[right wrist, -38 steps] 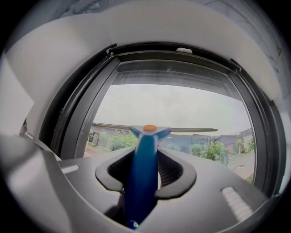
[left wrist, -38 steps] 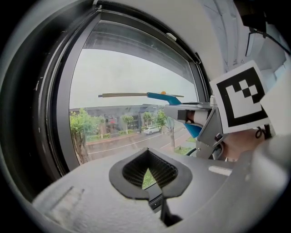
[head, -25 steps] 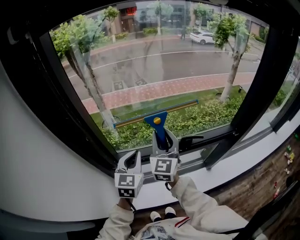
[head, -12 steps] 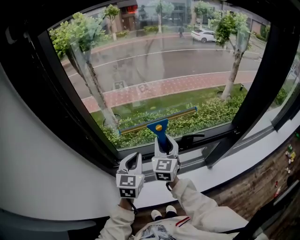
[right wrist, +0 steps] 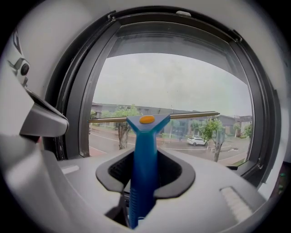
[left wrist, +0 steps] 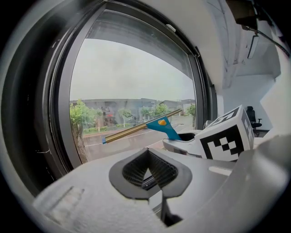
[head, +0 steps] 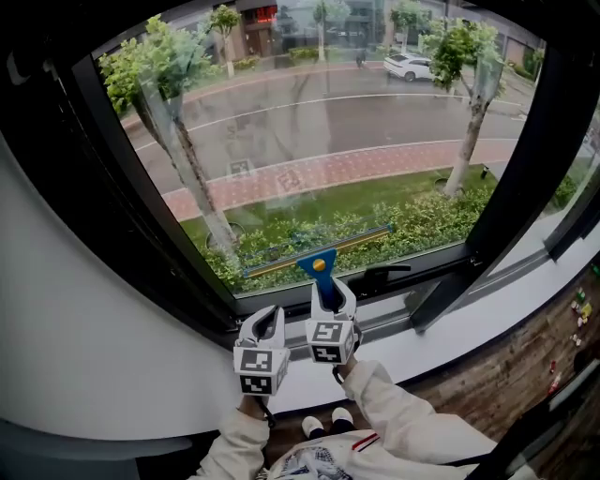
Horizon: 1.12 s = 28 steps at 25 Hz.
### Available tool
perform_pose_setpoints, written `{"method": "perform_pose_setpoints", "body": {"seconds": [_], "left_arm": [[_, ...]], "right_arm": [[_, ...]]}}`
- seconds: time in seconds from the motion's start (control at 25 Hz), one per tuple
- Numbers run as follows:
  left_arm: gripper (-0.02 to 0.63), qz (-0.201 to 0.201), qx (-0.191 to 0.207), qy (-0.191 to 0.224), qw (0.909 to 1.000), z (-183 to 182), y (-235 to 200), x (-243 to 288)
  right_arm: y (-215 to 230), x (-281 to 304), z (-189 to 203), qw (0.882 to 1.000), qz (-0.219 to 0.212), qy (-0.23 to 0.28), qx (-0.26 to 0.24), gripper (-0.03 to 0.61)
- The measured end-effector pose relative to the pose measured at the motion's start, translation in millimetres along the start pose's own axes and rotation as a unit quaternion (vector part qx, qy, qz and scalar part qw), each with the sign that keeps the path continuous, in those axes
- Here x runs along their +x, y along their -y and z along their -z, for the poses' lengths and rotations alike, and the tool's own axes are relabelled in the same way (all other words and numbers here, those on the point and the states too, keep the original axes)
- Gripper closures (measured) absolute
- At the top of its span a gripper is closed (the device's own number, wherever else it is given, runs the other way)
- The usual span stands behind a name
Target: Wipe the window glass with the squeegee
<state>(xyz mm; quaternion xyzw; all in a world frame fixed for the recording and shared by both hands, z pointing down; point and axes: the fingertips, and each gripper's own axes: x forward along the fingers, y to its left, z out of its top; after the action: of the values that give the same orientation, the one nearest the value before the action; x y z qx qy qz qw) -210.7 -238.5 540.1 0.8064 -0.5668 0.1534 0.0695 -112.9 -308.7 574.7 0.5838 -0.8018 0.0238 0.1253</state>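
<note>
Squeegee (right wrist: 143, 154): I have its blue handle clamped upright in my right tool (head: 330, 292); its blade lies straight ahead, against the lower window glass (head: 319, 141). Left tool (left wrist: 148, 170): jaws together, empty, just left of it.

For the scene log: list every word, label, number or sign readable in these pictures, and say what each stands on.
No legible text anywhere.
The distant red sign outside: too small and blurred to read.
On the left hand-held gripper and the right hand-held gripper: black-and-white square markers only, no letters.
On the squeegee: no print visible.
</note>
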Motion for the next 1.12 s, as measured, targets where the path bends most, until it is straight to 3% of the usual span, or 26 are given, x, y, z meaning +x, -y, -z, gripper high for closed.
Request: {"method": "perform_pose_setpoints", "body": {"seconds": [1.12], "left_arm": [[0.614, 0.003, -0.011, -0.020, 0.9997, 20, 4, 1]], "right_arm": [[-7, 7, 62, 0.996, -0.017, -0.091, 0.004, 0.449]]}}
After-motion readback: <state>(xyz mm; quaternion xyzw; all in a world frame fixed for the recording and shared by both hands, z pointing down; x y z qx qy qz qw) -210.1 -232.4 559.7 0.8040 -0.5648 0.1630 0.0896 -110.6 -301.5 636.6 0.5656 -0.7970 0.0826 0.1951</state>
